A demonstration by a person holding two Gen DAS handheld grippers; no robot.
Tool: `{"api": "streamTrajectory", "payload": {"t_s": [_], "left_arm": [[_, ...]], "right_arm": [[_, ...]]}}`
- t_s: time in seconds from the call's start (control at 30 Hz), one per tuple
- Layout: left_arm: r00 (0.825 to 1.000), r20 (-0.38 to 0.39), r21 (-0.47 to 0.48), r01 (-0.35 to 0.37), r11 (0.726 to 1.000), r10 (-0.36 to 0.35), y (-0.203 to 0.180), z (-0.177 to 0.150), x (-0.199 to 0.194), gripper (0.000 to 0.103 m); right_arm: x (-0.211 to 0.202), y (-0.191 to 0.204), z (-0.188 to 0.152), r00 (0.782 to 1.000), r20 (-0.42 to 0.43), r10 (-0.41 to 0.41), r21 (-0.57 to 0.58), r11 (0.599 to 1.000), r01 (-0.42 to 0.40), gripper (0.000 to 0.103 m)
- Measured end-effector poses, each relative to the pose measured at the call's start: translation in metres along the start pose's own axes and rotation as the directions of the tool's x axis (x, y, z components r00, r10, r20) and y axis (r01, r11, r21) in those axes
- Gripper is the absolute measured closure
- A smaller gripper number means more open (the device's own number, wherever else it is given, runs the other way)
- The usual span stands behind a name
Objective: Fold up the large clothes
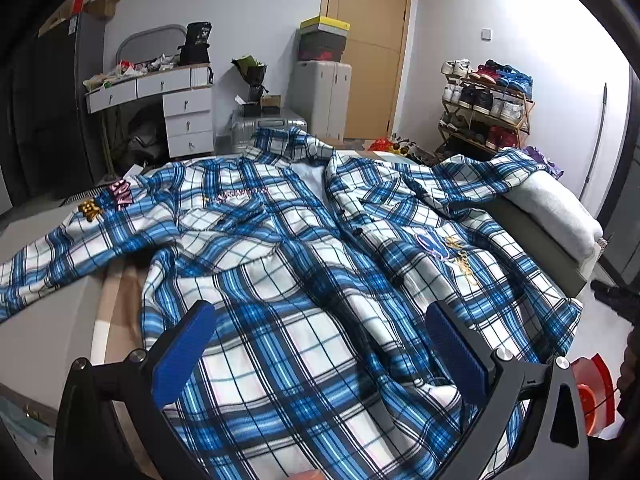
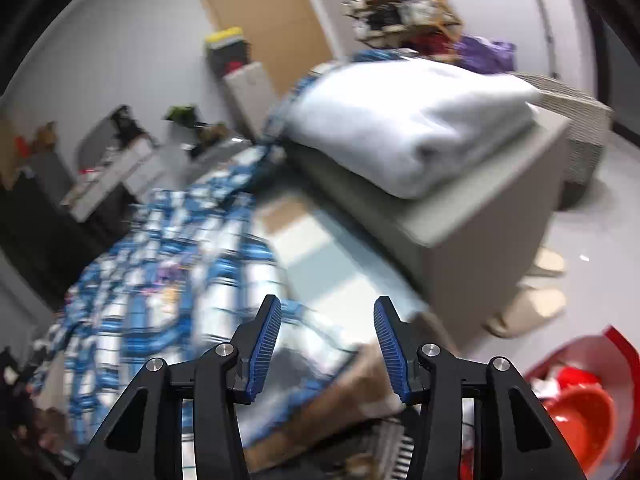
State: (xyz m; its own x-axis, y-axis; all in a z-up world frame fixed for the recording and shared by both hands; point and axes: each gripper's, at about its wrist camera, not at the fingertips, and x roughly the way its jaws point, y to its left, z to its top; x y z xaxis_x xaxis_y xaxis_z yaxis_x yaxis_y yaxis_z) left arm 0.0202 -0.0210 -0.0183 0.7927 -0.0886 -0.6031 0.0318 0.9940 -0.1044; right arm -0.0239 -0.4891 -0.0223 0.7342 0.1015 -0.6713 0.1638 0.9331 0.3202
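Note:
A large blue and white plaid shirt (image 1: 304, 248) lies spread face up on the bed, collar at the far end, sleeves out to both sides. My left gripper (image 1: 320, 320) is open above the shirt's lower hem, its blue pads wide apart and empty. In the blurred right wrist view the shirt (image 2: 160, 280) lies to the left. My right gripper (image 2: 326, 312) is open and empty, above the shirt's right edge and the bed sheet (image 2: 320, 256).
A folded white blanket (image 2: 408, 128) rests on a grey box (image 2: 480, 220) right of the bed; the shirt's right sleeve (image 1: 500, 172) drapes onto it. Red basin (image 2: 576, 408) at lower right. Desk with drawers (image 1: 168, 104), suitcases (image 1: 320, 96), shoe rack (image 1: 484, 104) and door (image 1: 372, 40) stand beyond.

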Motion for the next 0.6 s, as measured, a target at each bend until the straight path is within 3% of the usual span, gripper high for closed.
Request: {"api": "streamTrajectory", "payload": {"t_s": [0.07, 0.13, 0.2, 0.23, 0.27, 0.3, 0.33, 0.4, 0.47, 0.53, 0.57, 0.6], "left_arm": [[1.0, -0.009, 0.002, 0.005, 1.0, -0.005, -0.001, -0.003, -0.001, 0.001], [1.0, -0.016, 0.013, 0.0, 1.0, 0.0, -0.004, -0.006, -0.004, 0.001], [1.0, -0.019, 0.029, -0.009, 1.0, 0.009, -0.006, -0.008, -0.005, 0.001], [1.0, -0.019, 0.035, -0.013, 0.999, 0.013, -0.006, -0.01, -0.006, 0.001], [1.0, -0.02, 0.037, -0.015, 0.999, 0.016, -0.005, -0.011, -0.007, 0.001], [1.0, -0.022, 0.038, -0.017, 0.999, 0.018, -0.005, -0.012, -0.008, 0.001], [0.999, -0.023, 0.039, -0.022, 0.999, 0.023, -0.003, -0.012, -0.008, 0.001], [0.999, -0.02, 0.038, -0.031, 0.999, 0.032, -0.001, -0.013, -0.009, 0.001], [0.999, -0.017, 0.025, -0.027, 0.999, 0.027, 0.003, -0.013, -0.009, 0.001], [1.0, -0.02, 0.009, -0.024, 1.0, 0.024, 0.006, -0.013, -0.006, 0.001], [0.999, -0.022, 0.004, -0.03, 1.0, 0.03, 0.008, -0.012, -0.005, 0.001], [0.999, -0.022, 0.001, -0.034, 0.999, 0.034, 0.009, -0.013, -0.005, 0.001]], "right_arm": [[0.004, 0.017, 0.0, 0.995, -0.004, 0.099, -0.044, 0.994, -0.1, 0.034], [0.023, 0.041, -0.002, 0.991, -0.053, 0.126, -0.112, 0.985, -0.131, 0.033], [0.036, 0.057, -0.008, 0.991, -0.095, 0.098, -0.176, 0.978, -0.114, 0.034], [0.049, 0.062, -0.011, 0.99, -0.125, 0.067, -0.202, 0.975, -0.092, 0.047], [0.056, 0.063, -0.016, 0.987, -0.153, 0.046, -0.217, 0.973, -0.079, 0.09], [0.062, 0.065, -0.018, 0.983, -0.178, 0.038, -0.236, 0.969, -0.081, 0.099], [0.06, 0.063, -0.017, 0.986, -0.164, 0.041, -0.247, 0.966, -0.081, 0.103], [0.043, 0.045, -0.005, 0.996, -0.057, 0.063, -0.189, 0.979, -0.072, 0.103], [0.045, 0.017, 0.008, 0.998, -0.03, -0.05, -0.097, 0.994, 0.047, 0.102], [0.054, -0.001, 0.012, 0.978, -0.076, -0.196, -0.07, 0.979, 0.191, 0.098], [0.054, -0.003, 0.012, 0.969, -0.088, -0.231, -0.074, 0.971, 0.225, 0.098], [0.049, 0.002, 0.01, 0.979, -0.073, -0.189, -0.086, 0.979, 0.183, 0.097]]}}
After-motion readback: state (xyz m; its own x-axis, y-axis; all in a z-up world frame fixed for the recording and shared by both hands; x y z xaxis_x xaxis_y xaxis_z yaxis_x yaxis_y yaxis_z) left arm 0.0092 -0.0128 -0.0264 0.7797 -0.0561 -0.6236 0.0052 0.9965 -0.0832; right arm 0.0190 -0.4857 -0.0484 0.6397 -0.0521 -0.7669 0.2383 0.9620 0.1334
